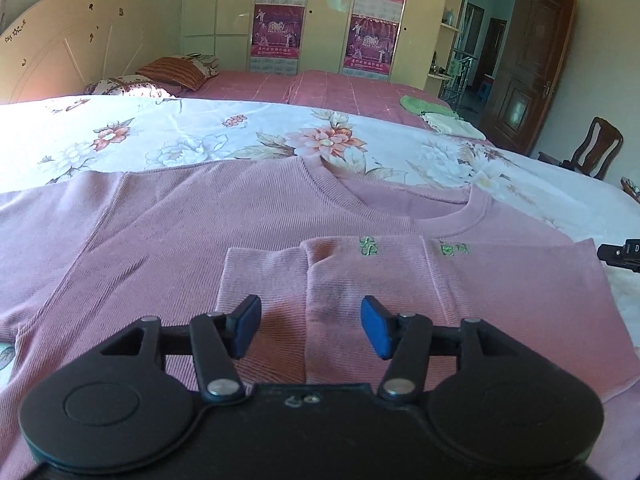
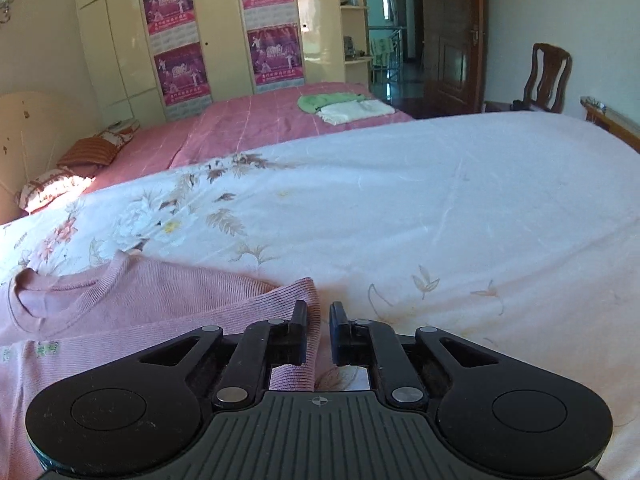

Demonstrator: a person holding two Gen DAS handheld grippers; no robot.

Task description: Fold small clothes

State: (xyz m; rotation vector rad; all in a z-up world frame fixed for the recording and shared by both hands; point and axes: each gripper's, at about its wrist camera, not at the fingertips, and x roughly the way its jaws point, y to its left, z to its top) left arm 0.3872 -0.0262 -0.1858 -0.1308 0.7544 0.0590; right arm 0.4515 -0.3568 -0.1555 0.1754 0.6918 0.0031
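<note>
A pink ribbed sweater (image 1: pixel 200 232) lies flat on the floral bedsheet, collar away from me, with both sleeves folded in over its front. My left gripper (image 1: pixel 310 324) hovers open just above the folded sleeve cuffs (image 1: pixel 260 276), holding nothing. In the right wrist view the sweater's right edge (image 2: pixel 160 300) lies at the lower left. My right gripper (image 2: pixel 319 332) has its jaws nearly closed around a fold of that pink edge (image 2: pixel 310 320). The right gripper's tip also shows at the far right of the left wrist view (image 1: pixel 620 256).
The floral sheet (image 2: pixel 440 220) spreads wide to the right and beyond the sweater. A pink bedspread (image 1: pixel 320 88) behind holds pillows (image 1: pixel 176 72) and folded green and white clothes (image 2: pixel 344 106). Wardrobes, an open door and a wooden chair (image 2: pixel 548 76) stand beyond.
</note>
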